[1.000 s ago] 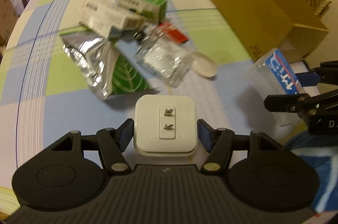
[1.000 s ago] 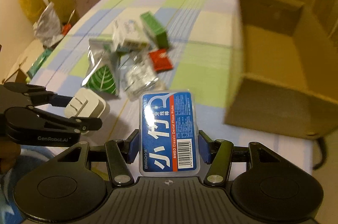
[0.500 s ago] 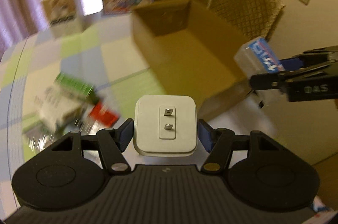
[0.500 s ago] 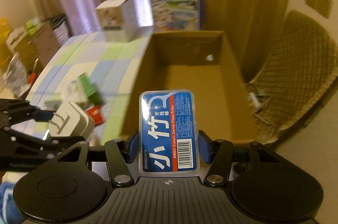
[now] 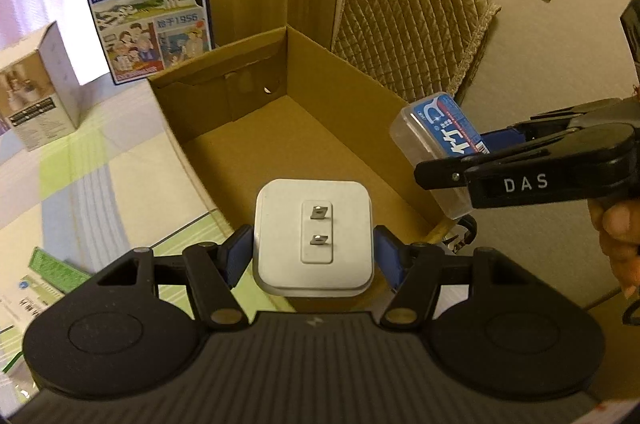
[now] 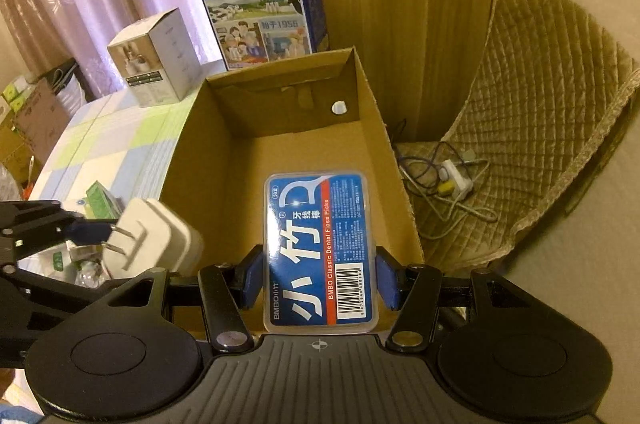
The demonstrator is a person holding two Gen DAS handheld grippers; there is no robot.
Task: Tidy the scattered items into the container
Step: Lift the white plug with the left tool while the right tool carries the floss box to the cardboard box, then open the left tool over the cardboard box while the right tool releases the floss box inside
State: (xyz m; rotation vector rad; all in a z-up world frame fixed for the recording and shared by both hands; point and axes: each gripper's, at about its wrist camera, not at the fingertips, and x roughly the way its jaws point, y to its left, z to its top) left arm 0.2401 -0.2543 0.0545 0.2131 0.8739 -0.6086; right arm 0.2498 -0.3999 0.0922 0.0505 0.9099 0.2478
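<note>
A: Left wrist view: your left gripper [image 5: 314, 250] hangs above the near end of the open cardboard box [image 5: 224, 104]; its blue fingers [image 5: 236, 256] pinch the white plug adapter [image 5: 314, 192] by its two sides, prongs facing the camera; the box sits on the checked tabletop [image 5: 100, 164], a blue milk carton [image 5: 148, 8] upright behind it.

B: And at the right edge of that view?

A: Your right gripper [image 5: 480, 152] reaches in over the box's right wall, its fingers closed on the clear floss pick case [image 5: 440, 132]; your hand [image 5: 620, 236] shows behind it.

B: Right wrist view?

A: The floss pick case [image 6: 320, 252] stands between your right gripper's [image 6: 320, 276] blue fingers [image 6: 386, 280], pinched at both long edges, above the box's bare floor [image 6: 280, 152]; at left your other gripper [image 6: 80, 230] holds the adapter [image 6: 156, 236] over the box's left wall; a white carton [image 6: 156, 64] stands on the tabletop [image 6: 120, 144]; a green packet [image 6: 100, 198] lies there, near the adapter.
</note>
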